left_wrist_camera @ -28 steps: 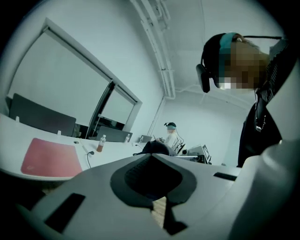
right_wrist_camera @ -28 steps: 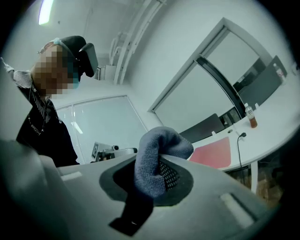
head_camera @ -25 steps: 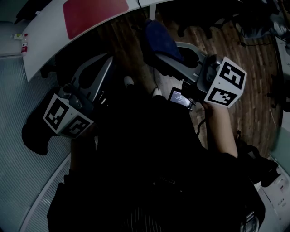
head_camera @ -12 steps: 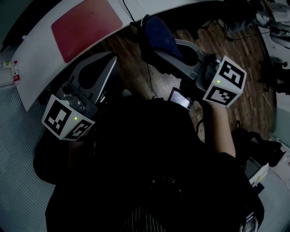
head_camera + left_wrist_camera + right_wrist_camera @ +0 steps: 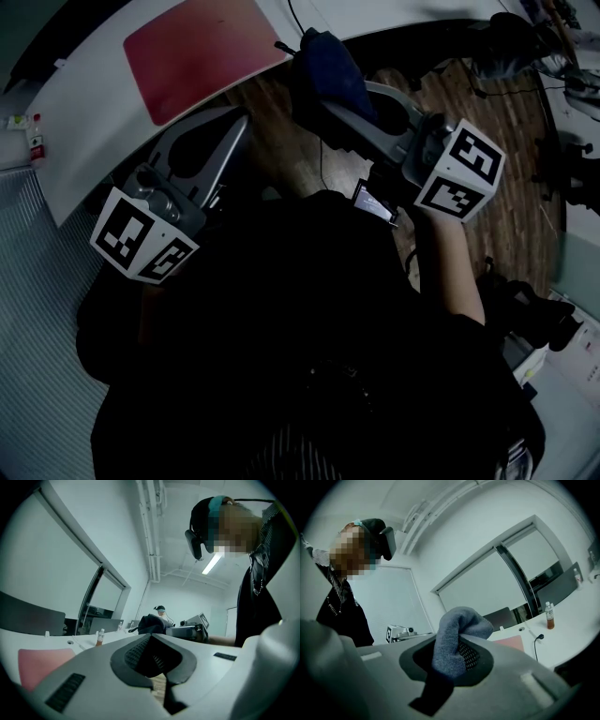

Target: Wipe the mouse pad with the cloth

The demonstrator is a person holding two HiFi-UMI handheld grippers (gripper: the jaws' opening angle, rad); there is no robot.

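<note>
1. Head view:
   - The right gripper [image 5: 330, 101] is clamping the blue cloth [image 5: 328, 64] at about 12 o'clock. It is hanging over the wood floor, just off the edge of the white table [image 5: 84, 131].
   - The red mouse pad [image 5: 202, 52] is lying flat on the table at about 11 o'clock, and nothing is touching it.
   - The left gripper [image 5: 225, 136] is pointing toward the pad from 9 o'clock and is also short of the table edge.
2. Left gripper view:
   - The jaws are sitting together with nothing between them.
   - The pad [image 5: 40, 665] is showing at 8 o'clock, low on the tabletop. A small bottle [image 5: 100, 637] is standing behind it.
   - The cloth bundle [image 5: 150, 623] is showing dead ahead, well apart from the pad.
3. Right gripper view:
   - The jaws are gripping a fold of the cloth [image 5: 457, 634]. The free end is bulging up past the tips.
   - The pad [image 5: 508, 643] is peeking out at 3 o'clock beyond the jaw. A cable [image 5: 536, 641] and a bottle [image 5: 550, 613] are sitting farther out on the table.
4. Step, as a judgement: the cloth is being carried to the pad and wiping is not yet started.
5. Next move, as a judgement:
   - Swing the right gripper toward 11 o'clock over the pad.
   - Lower it until the cloth bulge is pressing on the surface, without loosening the clamp.
   - Stroke across the pad. The left gripper could be pinning a pad edge so the pad isn't sliding.
</note>
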